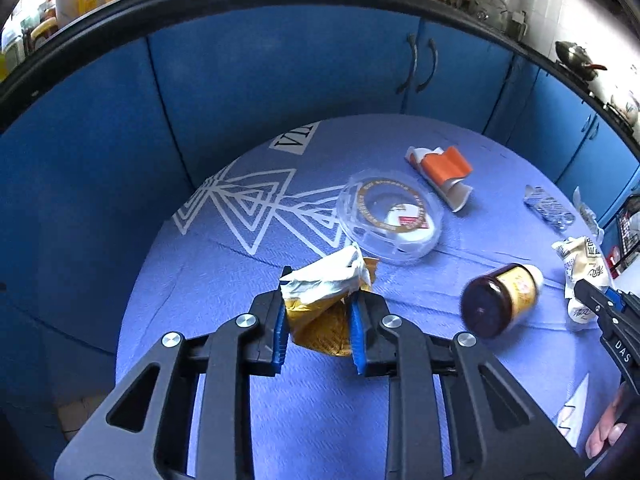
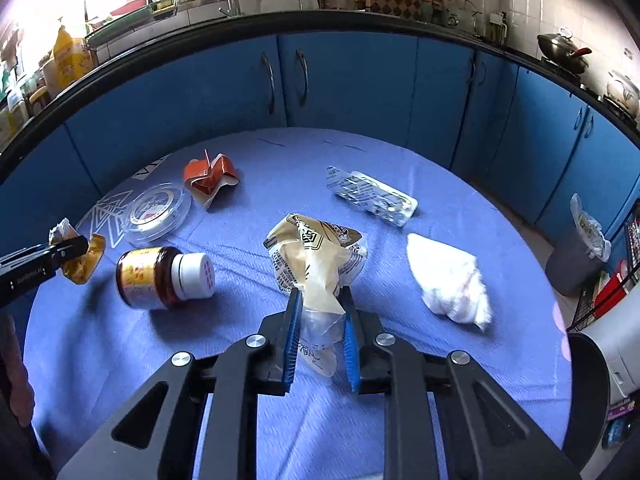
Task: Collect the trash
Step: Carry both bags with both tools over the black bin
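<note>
Blue pads of the left claw (image 1: 320,304) press from both sides on a crumpled gold-and-white wrapper (image 1: 328,284), which sits squarely between the fingers and sticks out past their tips. Whether the wrapper is lifted off the blue-clothed surface (image 1: 312,412) or resting on it is hard to judge from this angle. Just ahead of this claw lies a clear round lid (image 1: 390,216), and beyond that, to its right, a crushed orange-and-white carton (image 1: 442,172). A brown jar (image 1: 500,300) with a white cap lies on its side to the claw's right, apart from it.

The right claw (image 2: 320,300) is closed narrowly on a cream printed plastic bag (image 2: 316,256); the bag's clear tail runs back between the fingers while its bulk spreads forward of the tips. To this claw's right, near but not touching, lies a wad of white tissue (image 2: 452,284). Farther ahead and slightly right lies a clear blister pack (image 2: 372,196). The jar lies to the left of the right claw, between the two claws. Off the surface's far right edge stands a grey bin (image 2: 572,264) with a plastic liner.
</note>
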`<state>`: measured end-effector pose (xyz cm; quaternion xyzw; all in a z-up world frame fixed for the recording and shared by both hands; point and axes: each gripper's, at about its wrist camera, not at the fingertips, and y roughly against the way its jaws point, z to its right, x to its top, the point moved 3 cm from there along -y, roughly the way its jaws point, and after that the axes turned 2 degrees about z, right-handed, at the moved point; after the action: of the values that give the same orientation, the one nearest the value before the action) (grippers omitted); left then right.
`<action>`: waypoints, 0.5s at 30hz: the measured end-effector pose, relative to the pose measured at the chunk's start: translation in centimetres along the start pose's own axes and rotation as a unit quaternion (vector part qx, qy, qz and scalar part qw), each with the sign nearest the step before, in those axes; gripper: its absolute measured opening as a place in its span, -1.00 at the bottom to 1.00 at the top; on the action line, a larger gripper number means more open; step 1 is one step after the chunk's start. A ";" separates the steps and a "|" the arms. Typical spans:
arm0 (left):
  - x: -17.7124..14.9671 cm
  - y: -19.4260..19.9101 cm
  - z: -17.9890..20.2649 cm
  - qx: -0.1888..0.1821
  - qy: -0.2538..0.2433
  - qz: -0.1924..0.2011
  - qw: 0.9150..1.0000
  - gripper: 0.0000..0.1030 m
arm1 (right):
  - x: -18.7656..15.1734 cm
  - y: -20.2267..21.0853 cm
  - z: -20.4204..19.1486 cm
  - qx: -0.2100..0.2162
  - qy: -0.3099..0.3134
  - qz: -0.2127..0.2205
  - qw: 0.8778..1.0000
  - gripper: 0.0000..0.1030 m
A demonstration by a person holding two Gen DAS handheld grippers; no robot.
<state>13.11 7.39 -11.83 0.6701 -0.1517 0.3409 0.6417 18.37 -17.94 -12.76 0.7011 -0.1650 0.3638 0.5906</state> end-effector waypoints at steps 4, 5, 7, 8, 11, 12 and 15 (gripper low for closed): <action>-0.3 1.6 1.1 -0.008 -0.005 0.007 1.000 -0.57 | -0.7 1.8 0.6 -0.002 -0.001 0.008 1.000 -0.63; -0.4 2.1 1.4 -0.008 -0.008 0.011 1.000 -0.58 | -0.9 2.4 0.8 -0.003 -0.002 0.010 1.000 -0.63; -0.5 2.6 1.9 -0.010 -0.013 0.017 1.000 -0.58 | -1.3 3.2 1.2 -0.004 -0.003 0.014 1.000 -0.63; -0.7 3.0 2.2 -0.013 -0.015 0.020 1.000 -0.59 | -1.5 3.7 1.3 -0.004 -0.004 0.016 1.000 -0.63; -1.1 4.4 2.9 -0.027 -0.018 0.029 0.999 -0.60 | -2.0 5.0 1.7 -0.007 -0.002 0.024 1.000 -0.63; -1.2 4.9 3.2 -0.035 -0.019 0.033 0.999 -0.60 | -2.1 5.5 1.8 -0.007 -0.003 0.027 1.000 -0.63; -1.3 6.6 4.1 -0.044 -0.027 0.044 0.998 -0.60 | -2.4 6.9 2.3 -0.006 -0.006 0.038 0.999 -0.63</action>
<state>9.02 2.26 -7.39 0.6426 -0.2135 0.3437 0.6507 12.91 -22.35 -9.64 0.6931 -0.1968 0.3809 0.5794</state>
